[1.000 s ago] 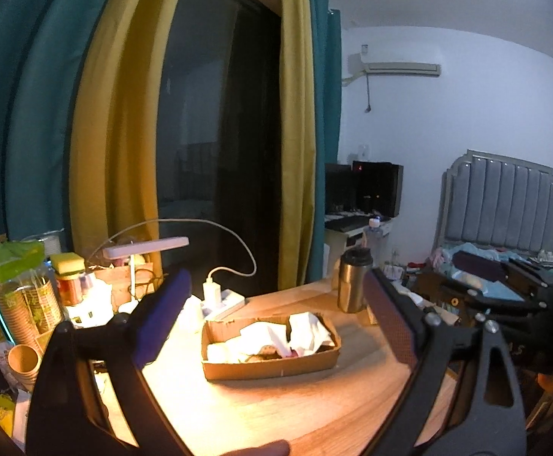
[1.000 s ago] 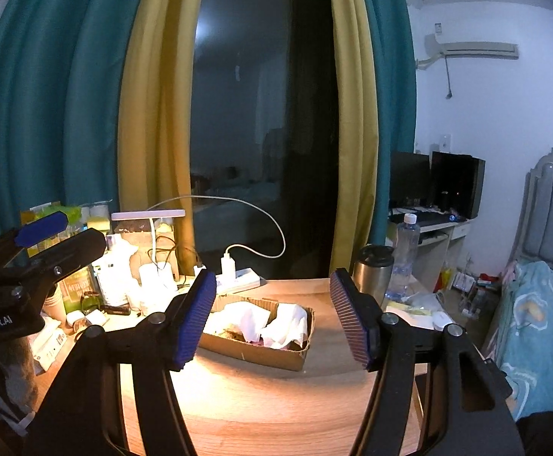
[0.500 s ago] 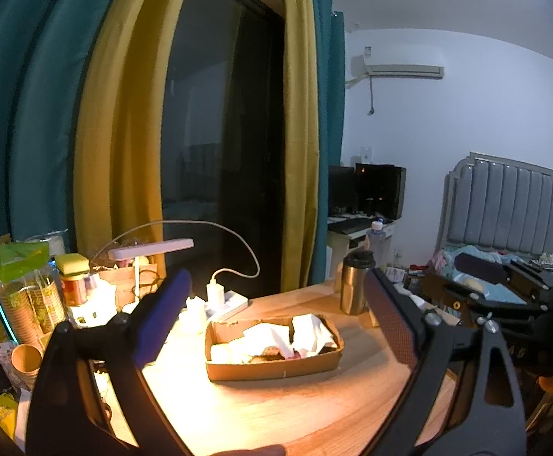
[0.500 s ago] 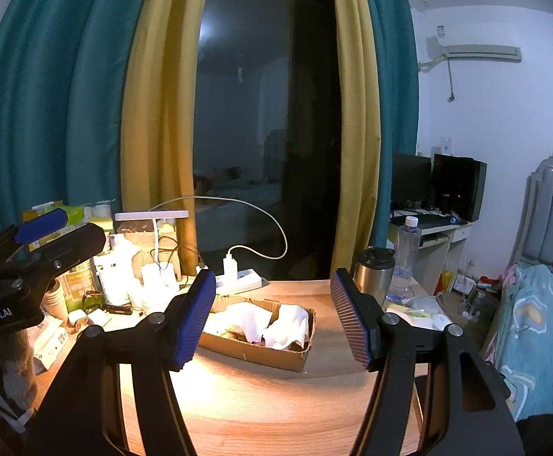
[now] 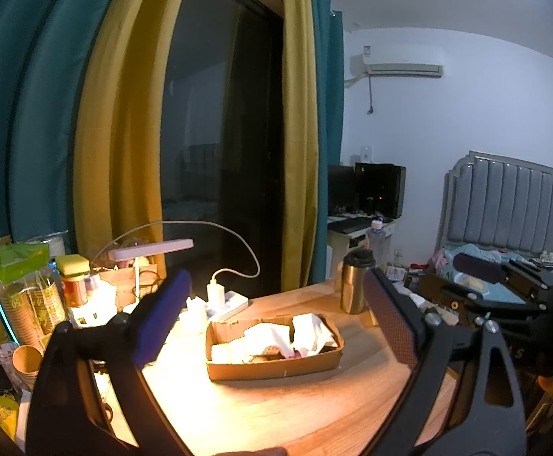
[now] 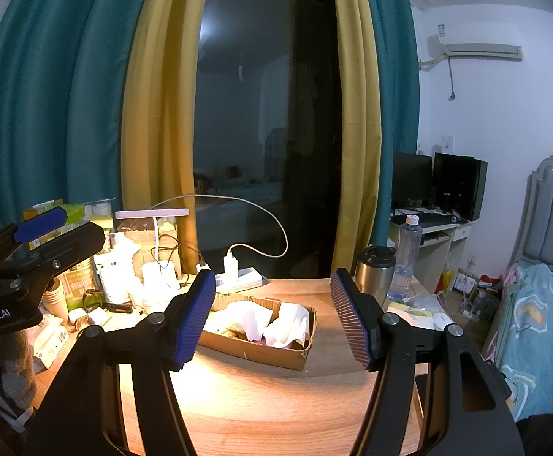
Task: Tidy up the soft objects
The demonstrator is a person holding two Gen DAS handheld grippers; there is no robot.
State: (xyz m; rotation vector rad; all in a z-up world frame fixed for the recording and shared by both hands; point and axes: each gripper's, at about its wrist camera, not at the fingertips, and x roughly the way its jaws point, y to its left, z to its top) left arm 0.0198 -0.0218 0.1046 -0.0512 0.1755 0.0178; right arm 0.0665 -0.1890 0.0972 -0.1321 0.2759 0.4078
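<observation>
A shallow cardboard tray (image 5: pixel 276 366) sits on the wooden table (image 5: pixel 276 410), holding several crumpled white cloths (image 5: pixel 306 328). It also shows in the right wrist view (image 6: pixel 253 351) with the cloths (image 6: pixel 276 321) inside. My left gripper (image 5: pixel 276 323) is open and empty, held above the table short of the tray. My right gripper (image 6: pixel 272 317) is open and empty, also short of the tray. The left gripper shows at the left edge of the right wrist view (image 6: pixel 37 235).
A steel tumbler (image 5: pixel 354 283) stands behind the tray on the right, with a water bottle (image 6: pixel 403 258) past it. A desk lamp (image 5: pixel 151 249), power strip (image 5: pixel 225 302) and paper cups (image 5: pixel 27 363) crowd the left side. A bed (image 6: pixel 538 326) lies right.
Both grippers have risen and tilted slightly, so the tray sits a little lower in view. Both stay open and empty.
</observation>
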